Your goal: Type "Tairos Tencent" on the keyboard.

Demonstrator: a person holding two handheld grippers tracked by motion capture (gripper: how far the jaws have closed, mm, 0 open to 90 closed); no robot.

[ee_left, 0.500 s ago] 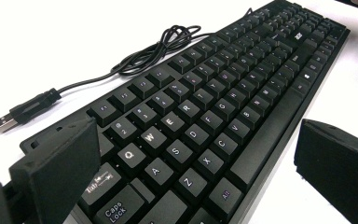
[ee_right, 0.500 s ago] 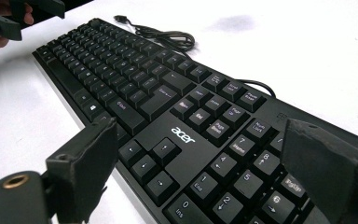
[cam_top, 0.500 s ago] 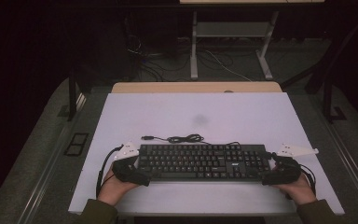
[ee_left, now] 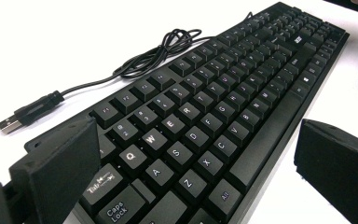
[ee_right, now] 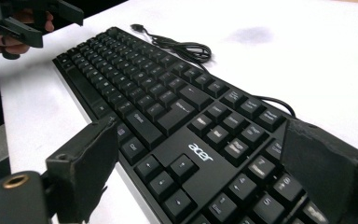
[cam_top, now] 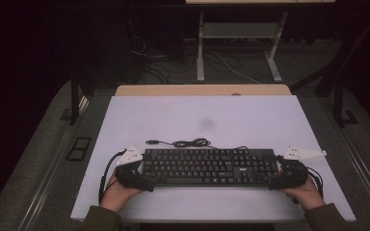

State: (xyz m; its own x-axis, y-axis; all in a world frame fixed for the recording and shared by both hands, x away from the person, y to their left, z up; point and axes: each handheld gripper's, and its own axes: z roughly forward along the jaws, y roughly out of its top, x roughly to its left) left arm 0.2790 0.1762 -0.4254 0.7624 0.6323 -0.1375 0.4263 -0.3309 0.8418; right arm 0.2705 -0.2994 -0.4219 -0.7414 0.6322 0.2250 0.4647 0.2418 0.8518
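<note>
The white table [cam_top: 250,115] was laid out wide, and near its front edge the black keyboard [cam_top: 209,166] was set flat, lengthwise across the person's side. Its ends were flanked by both tools. The left gripper [cam_top: 142,179] was placed at the keyboard's left end, jaws spread wide, one over the far corner by the Tab key and the other off the near edge, as seen in the left gripper view; nothing was pinched yet. The right gripper [cam_top: 275,179] was placed at the right end by the number pad, jaws likewise spread across the keyboard's depth, not closed on it. The cable [cam_top: 190,143] was left coiled behind the keyboard, its plug [ee_left: 16,119] lying loose on the table.

By the look of it, the approach was done and both ends were straddled; the squeeze and the lift or shift were judged still to come. Against the earlier frame, next to nothing was changed: keyboard, cable and both hands were found in the same spots.
</note>
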